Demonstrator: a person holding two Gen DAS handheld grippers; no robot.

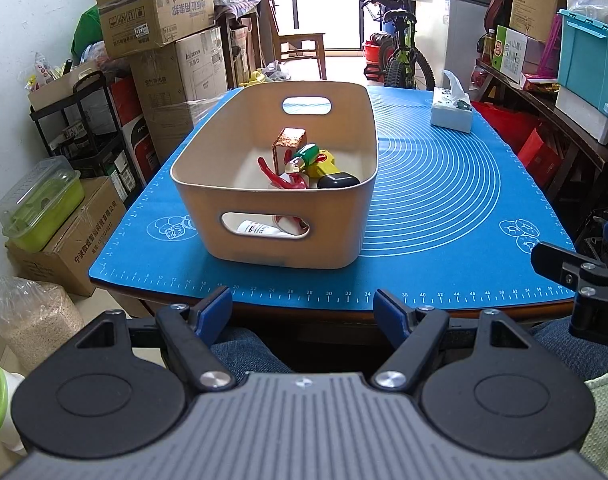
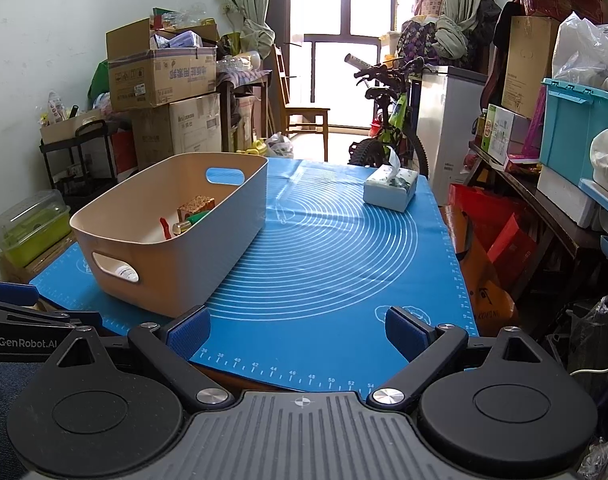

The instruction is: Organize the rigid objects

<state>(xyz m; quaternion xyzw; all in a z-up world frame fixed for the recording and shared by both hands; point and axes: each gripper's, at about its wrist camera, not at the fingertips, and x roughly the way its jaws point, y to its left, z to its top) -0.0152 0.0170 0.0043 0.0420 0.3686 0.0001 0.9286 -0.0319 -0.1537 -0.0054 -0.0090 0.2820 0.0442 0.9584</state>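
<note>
A beige bin (image 1: 287,236) with handle cut-outs stands on the blue mat (image 1: 444,200). It holds several small rigid objects: a brown box (image 1: 288,142), a green and red toy (image 1: 304,158), a yellow piece (image 1: 324,164), a black object (image 1: 339,181) and a white tube (image 1: 259,229) seen through the near handle hole. My left gripper (image 1: 302,312) is open and empty, just off the table's near edge in front of the bin. My right gripper (image 2: 298,330) is open and empty, over the mat's near edge to the right of the bin (image 2: 175,256).
A white tissue box (image 1: 452,114) sits at the mat's far right, also in the right wrist view (image 2: 390,190). Stacked cardboard boxes (image 1: 155,12) stand left of the table, a bicycle (image 1: 404,48) behind it, and shelves with a teal crate (image 1: 588,56) to the right.
</note>
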